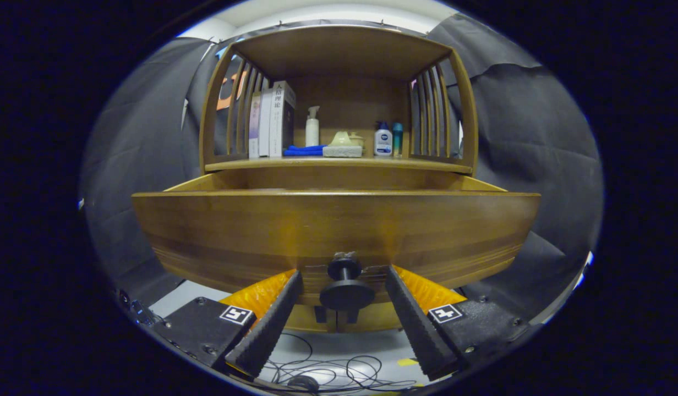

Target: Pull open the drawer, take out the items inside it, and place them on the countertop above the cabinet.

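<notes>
A wooden drawer (333,231) stands pulled out from the cabinet, its broad front facing me. Its dark round knob (346,286) sticks out low on the front, right between my fingers. My gripper (343,278) is open, with a finger on each side of the knob and a gap to it on both sides. The drawer's inside is hidden behind its front. Above and beyond the drawer lies the wooden countertop (339,164) under a slatted hutch.
On the countertop stand several books (270,124), a white pump bottle (312,127), a folded blue cloth (305,150), a pale tissue box (343,147) and two small bottles (387,139). Cables (328,374) lie on the floor below the drawer.
</notes>
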`<state>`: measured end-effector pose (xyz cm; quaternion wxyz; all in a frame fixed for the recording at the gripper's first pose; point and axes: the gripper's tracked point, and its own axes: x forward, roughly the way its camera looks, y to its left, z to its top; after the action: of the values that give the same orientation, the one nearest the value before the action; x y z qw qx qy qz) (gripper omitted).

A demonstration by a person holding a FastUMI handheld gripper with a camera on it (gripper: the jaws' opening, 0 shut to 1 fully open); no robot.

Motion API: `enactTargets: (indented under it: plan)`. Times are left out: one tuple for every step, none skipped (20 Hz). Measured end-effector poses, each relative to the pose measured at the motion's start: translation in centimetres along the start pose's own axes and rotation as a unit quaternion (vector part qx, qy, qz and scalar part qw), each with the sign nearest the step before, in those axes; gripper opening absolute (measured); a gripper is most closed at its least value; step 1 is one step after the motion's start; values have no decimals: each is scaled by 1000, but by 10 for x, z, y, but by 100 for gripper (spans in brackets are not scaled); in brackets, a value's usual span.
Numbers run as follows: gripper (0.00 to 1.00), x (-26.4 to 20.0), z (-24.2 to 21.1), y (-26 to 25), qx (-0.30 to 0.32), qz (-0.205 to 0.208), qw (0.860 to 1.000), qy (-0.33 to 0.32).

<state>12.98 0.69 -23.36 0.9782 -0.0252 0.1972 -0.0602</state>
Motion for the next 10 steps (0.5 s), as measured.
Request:
enactTargets:
  plan:
    - [100,5,2,0,-3,1,1000,2]
    - [100,11,5,-1,-5,0,1000,3]
    - [100,17,9,0,-6,-1,1000,4]
    - [100,23,15,1,-5,-1,1000,2]
    - [100,30,21,1,-4,-3,1000,-2]
    - [100,34,19,3,-4,-4,1000,10]
    - [100,38,19,3,-6,-8,1000,8]
    - [100,44,22,4,-10,-12,1000,9]
    - [100,50,25,5,-13,-13,1000,12]
    - [100,56,27,7,-12,-14,1000,9]
